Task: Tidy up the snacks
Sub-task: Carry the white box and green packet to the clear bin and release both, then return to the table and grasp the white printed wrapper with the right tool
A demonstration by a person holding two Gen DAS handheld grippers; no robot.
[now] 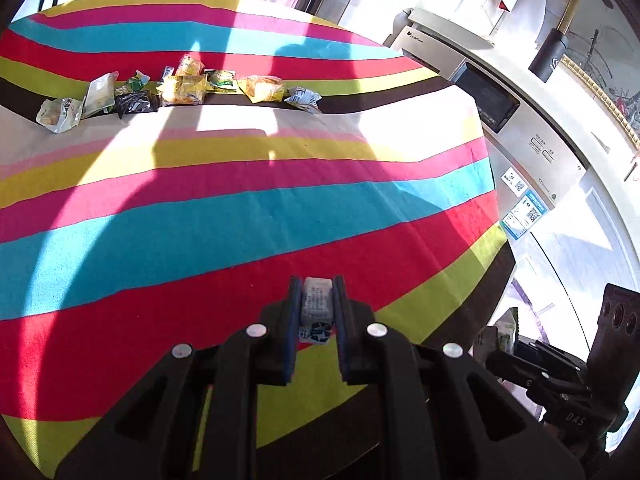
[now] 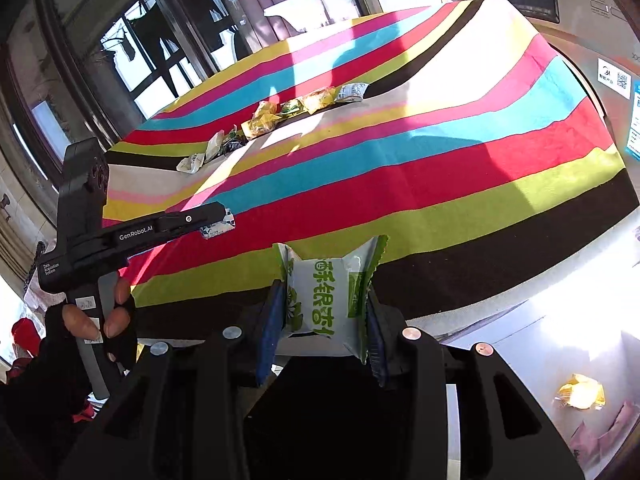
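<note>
While both claws hang over the near edge of the striped worktop (image 1: 280, 208), most of the snacks still sit far off: a loose row of snack packets (image 1: 188, 88) lies across the white and brown stripes, well apart from either claw, so a good part of the sorting looks undone

white appliance (image 1: 472, 92) stands just beside the worktop's far side, not in play

right claw (image 2: 326, 300) pinches a green and white packet (image 2: 332, 292) by its two side seams, pads pressed flat on it, packet upright with print facing the camera, so it probably carries without slipping; it hangs at the worktop's near brown stripe

left claw (image 1: 318, 304) pressed nearly together on a small white wrapped sweet (image 1: 317, 300), narrow item, hence the tight squeeze; it hovers over the red stripe, and the right view shows a gloved hand (image 2: 96, 320) gripping that tool's handle

yellow packet (image 2: 578, 396) lies down low off the worktop at the right, maybe the drop spot for collected snacks, cannot tell what it rests in

Judged: both hands mid-carry, each with one snack, release not yet done
</note>
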